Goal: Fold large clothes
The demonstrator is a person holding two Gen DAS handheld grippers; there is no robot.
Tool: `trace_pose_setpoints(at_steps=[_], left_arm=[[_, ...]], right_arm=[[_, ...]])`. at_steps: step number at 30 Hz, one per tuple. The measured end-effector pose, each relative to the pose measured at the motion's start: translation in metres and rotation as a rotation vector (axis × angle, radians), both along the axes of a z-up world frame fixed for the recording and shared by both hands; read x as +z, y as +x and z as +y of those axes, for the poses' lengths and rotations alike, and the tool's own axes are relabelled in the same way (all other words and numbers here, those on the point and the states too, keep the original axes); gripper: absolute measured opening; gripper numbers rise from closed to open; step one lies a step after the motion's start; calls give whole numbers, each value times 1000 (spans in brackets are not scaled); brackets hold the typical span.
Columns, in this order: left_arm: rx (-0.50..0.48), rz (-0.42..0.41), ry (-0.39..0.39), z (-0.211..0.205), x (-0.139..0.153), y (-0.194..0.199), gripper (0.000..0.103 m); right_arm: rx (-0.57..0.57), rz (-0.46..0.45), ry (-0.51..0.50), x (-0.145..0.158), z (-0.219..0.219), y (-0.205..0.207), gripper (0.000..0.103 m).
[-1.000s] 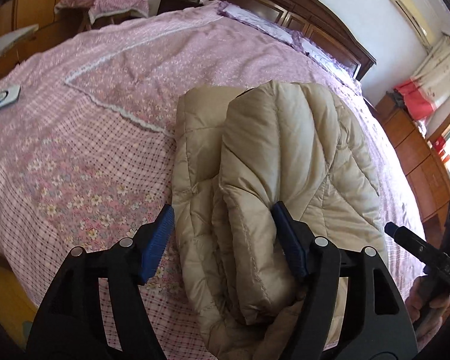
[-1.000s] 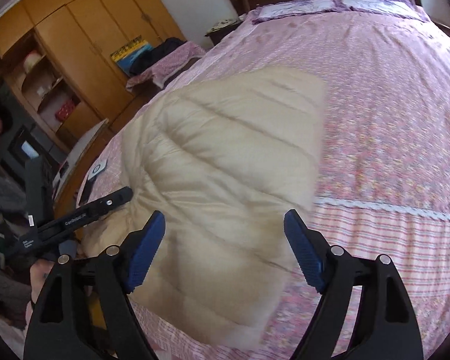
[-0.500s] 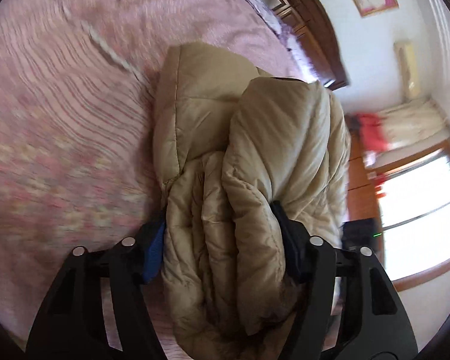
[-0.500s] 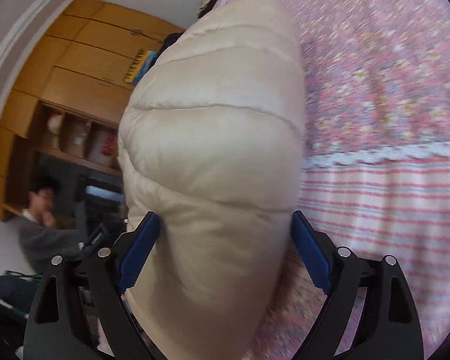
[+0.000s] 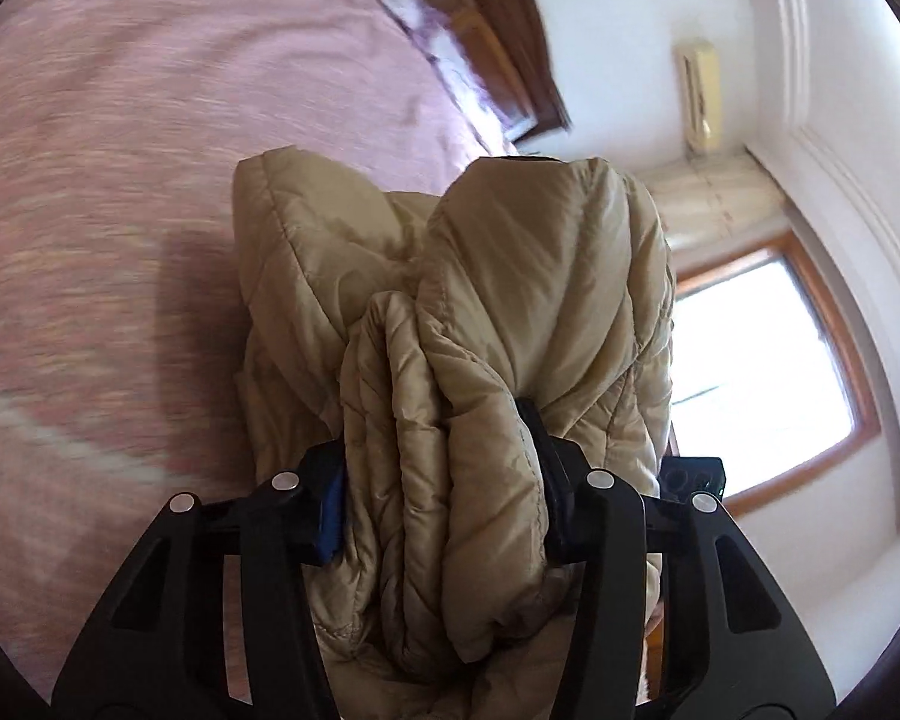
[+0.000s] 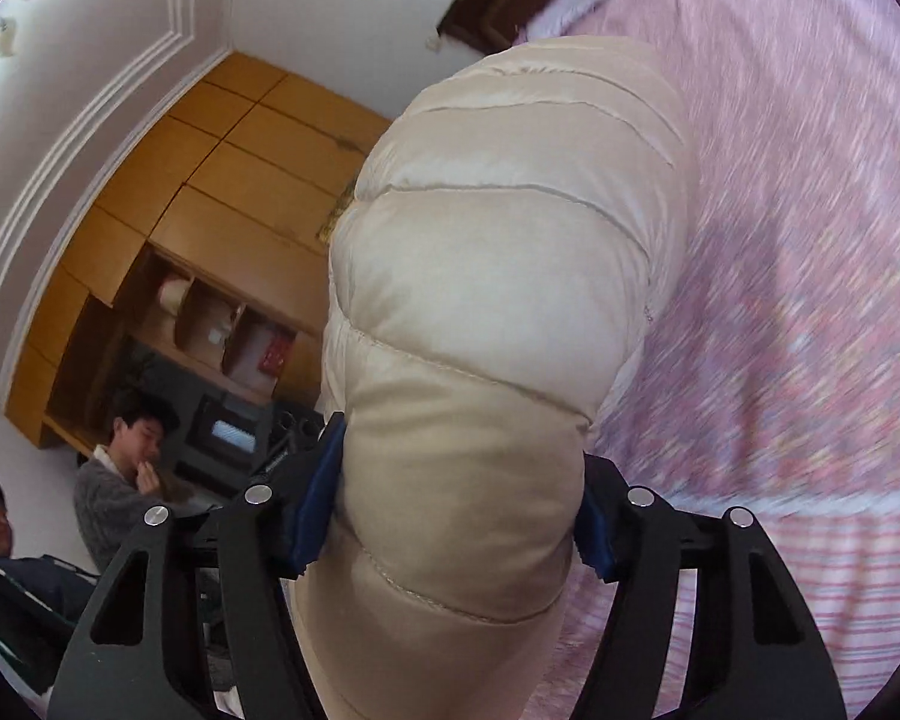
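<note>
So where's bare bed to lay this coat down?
Bare bedspread lies left of the padded coat up to the headboard; also right of it in the right wrist view. Crowded only under the bundle both tools grip.

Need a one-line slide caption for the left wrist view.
Left gripper clamped on a bunched beige puffer jacket above the pink bedspread.

bedspread (image 5: 120, 150) smeared by motion blur, pattern unreadable | puffer jacket (image 5: 510, 360) lower end cut off by frame edge | right pad buried in jacket folds
</note>
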State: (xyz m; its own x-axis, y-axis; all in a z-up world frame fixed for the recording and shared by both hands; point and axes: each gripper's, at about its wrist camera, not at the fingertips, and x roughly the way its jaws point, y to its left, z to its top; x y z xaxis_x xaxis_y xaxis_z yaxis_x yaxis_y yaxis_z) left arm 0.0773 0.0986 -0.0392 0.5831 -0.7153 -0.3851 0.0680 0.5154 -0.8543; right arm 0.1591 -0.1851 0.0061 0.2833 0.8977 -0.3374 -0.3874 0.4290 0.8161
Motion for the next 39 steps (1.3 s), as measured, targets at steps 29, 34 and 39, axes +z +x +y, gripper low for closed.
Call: trace_pose_setpoints(at_steps=[29,34,39], left_arm=[[53,-12,740,-59,21,-96,77],[52,-64,789,-65,48,-132,95],[42,-61,829,-86,50,-149,97]], right_arm=[[-230,-96,-532,-8,-38,-50,78],[-297,-154,-550,8,-48,-86,91],[-304,-204,-622,12,-46,-126,97]])
